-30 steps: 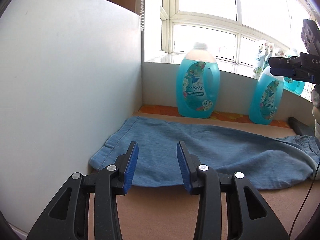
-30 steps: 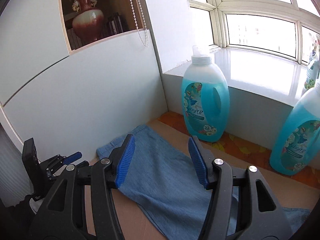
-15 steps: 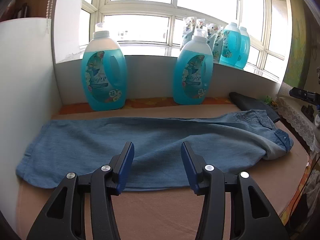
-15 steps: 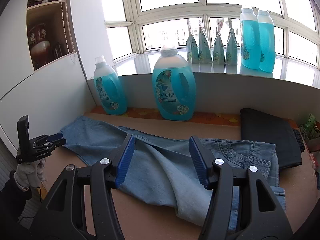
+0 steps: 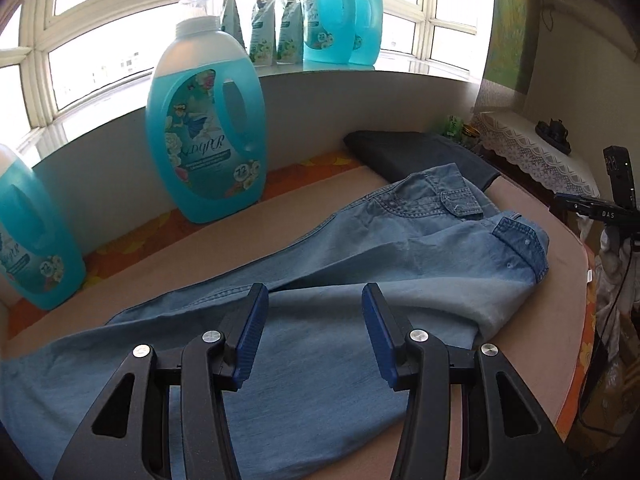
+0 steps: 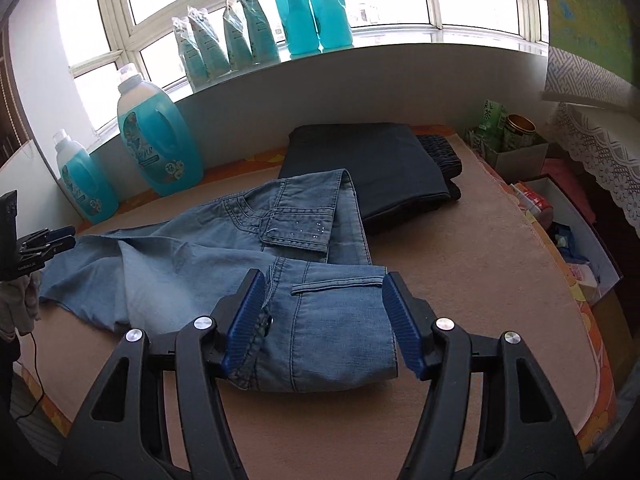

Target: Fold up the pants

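on the tan table [image 6: 460, 264] under the window the jeans [image 6: 224, 248] lie lengthwise, legs together, seemingly ready to fold, the right gripper [image 6: 324, 320] gaping empty just over the waistband end while the left gripper [image 5: 314, 336], equally wide and empty, hovers above the legs.

Tan table [image 6: 460, 280] under jeans [image 6: 248, 252], dark folded garment [image 6: 372, 164]

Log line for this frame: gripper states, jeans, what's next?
left gripper: open, over leg | right gripper: open, over waistband | jeans: flat on mat, not gripped | next: likely grasp
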### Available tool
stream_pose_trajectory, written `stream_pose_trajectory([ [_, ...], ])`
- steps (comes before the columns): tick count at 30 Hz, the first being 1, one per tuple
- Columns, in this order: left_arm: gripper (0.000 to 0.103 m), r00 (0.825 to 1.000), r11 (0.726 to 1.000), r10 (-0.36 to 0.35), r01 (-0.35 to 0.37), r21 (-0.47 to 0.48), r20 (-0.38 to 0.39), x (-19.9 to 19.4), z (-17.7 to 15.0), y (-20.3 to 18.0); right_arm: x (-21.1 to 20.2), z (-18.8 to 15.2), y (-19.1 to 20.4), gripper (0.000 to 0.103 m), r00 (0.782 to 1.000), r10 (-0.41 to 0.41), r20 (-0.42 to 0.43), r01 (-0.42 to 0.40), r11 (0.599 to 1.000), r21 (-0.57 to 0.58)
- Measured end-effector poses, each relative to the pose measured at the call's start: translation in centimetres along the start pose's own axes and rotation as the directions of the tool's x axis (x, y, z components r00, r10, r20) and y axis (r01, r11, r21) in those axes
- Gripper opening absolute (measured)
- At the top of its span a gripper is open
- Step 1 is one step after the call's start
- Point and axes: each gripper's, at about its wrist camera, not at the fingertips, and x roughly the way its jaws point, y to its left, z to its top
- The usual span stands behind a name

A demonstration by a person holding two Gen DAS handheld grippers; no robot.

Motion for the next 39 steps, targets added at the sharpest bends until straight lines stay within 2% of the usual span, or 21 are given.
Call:
stream_pose_trajectory([
  [4,0.048,0.995,0.997,-0.067,0.07,0.034,-0.069,3.8,1.9,-1.1,3.1,-0.1,-2.2,0.064,0.997,0.057,-0.051,-0.054,0.996,0.064],
  [8,0.048,0.98,0.988,-0.12,0.133,0.075,-0.16,7.3,2.8,-2.1,5.6,-0.4,-3.2,0.064,0.988,0.115,-0.104,-0.105,0.989,0.101],
  [13,0.048,0.966,0.976,-0.095,0.137,0.168,-0.239,10.6,3.2,-3.4,7.3,-0.8,-3.6,0.064,0.975,0.179,-0.132,-0.162,0.978,0.13],
  [16,0.048,0.944,0.967,-0.136,0.193,0.169,-0.301,12.5,3.4,-3.6,7.7,-0.7,-3.2,0.064,0.969,0.205,-0.138,-0.188,0.974,0.126],
  [18,0.048,0.937,0.963,-0.117,0.188,0.191,-0.329,13.5,3.3,-3.9,7.6,-0.7,-2.7,0.063,0.97,0.201,-0.134,-0.188,0.977,0.104],
  [20,0.048,0.936,0.956,-0.089,0.175,0.234,-0.339,14.2,2.9,-4.2,7.3,-0.8,-2.3,0.055,0.975,0.181,-0.125,-0.172,0.982,0.079],
  [21,0.048,0.936,0.954,-0.088,0.178,0.243,-0.34,14.3,2.7,-4.3,7.1,-0.8,-2.2,0.052,0.978,0.174,-0.118,-0.166,0.984,0.07],
  [23,0.048,0.941,0.951,-0.087,0.176,0.254,-0.327,14.4,2.4,-4.4,6.7,-0.8,-2.2,0.036,0.981,0.16,-0.105,-0.155,0.986,0.061],
  [25,0.044,0.942,0.945,-0.099,0.19,0.266,-0.322,14.5,2.1,-4.6,6.4,-0.9,-2.2,0.028,0.981,0.165,-0.101,-0.161,0.986,0.052],
  [27,0.016,0.939,0.937,-0.117,0.212,0.278,-0.322,14.4,1.7,-4.9,6.2,-1.0,-1.9,0.021,0.982,0.162,-0.098,-0.16,0.987,0.03],
  [28,0.012,0.943,0.934,-0.117,0.212,0.288,-0.313,14.3,1.6,-5.1,6.1,-1.1,-1.7,0.017,0.983,0.158,-0.095,-0.157,0.987,0.017],
  [31,0.007,0.959,0.924,-0.083,0.176,0.34,-0.27,13.8,1.3,-6.1,5.3,-1.2,-1.0,0.013,0.989,0.135,-0.066,-0.137,0.99,-0.022],
  [39,0.003,0.992,0.936,-0.051,0.089,0.339,-0.119,10.6,2.3,-6.2,2.4,0.1,2.1,0.011,0.996,0.068,0.054,-0.059,0.986,-0.158],
])
